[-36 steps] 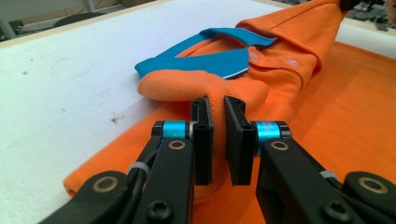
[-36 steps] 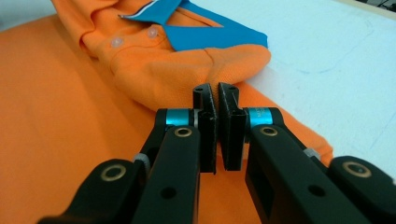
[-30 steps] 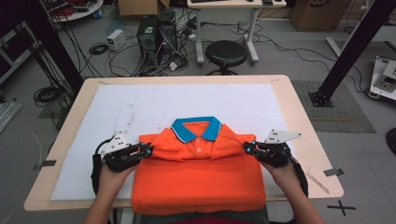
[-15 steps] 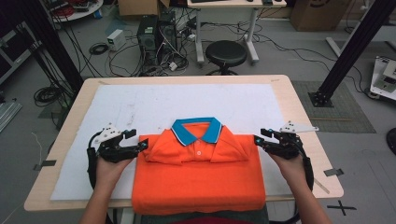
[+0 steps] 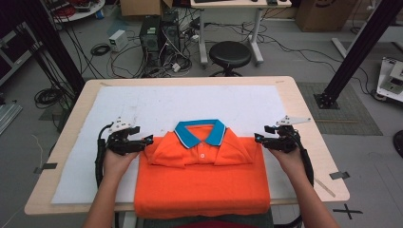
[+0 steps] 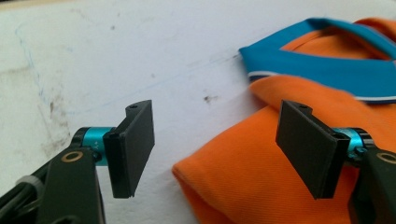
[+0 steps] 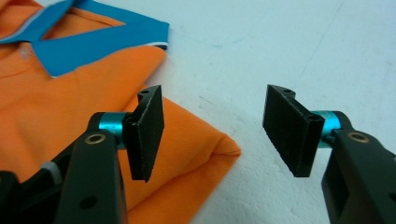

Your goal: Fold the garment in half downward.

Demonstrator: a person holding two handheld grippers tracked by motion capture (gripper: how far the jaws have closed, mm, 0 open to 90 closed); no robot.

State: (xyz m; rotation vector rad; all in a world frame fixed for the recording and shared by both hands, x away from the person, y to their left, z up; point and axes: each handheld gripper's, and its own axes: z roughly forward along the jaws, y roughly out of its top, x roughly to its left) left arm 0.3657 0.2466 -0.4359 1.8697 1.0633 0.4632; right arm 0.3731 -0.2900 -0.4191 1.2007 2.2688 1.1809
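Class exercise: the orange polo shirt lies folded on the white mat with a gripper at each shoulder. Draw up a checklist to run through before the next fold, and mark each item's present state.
1. Left gripper let go: ok, jaws have just been opening, nothing pressed between them.
2. Right gripper let go: ok, jaws have just been opening, apart from the cloth.
3. Polo shirt sleeves folded in: ok.
4. Collar flat and facing up: ok.
5. Shirt fully on the white mat: not ok, its hem overhangs the near table edge.
6. Underside smooth: cannot tell.

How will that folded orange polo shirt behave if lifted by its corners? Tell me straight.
The orange polo shirt would probably sag in the middle, since it is soft cloth. Its folded-in sleeves would likely slip open. It looks light, and should drag across the white mat rather than roll.
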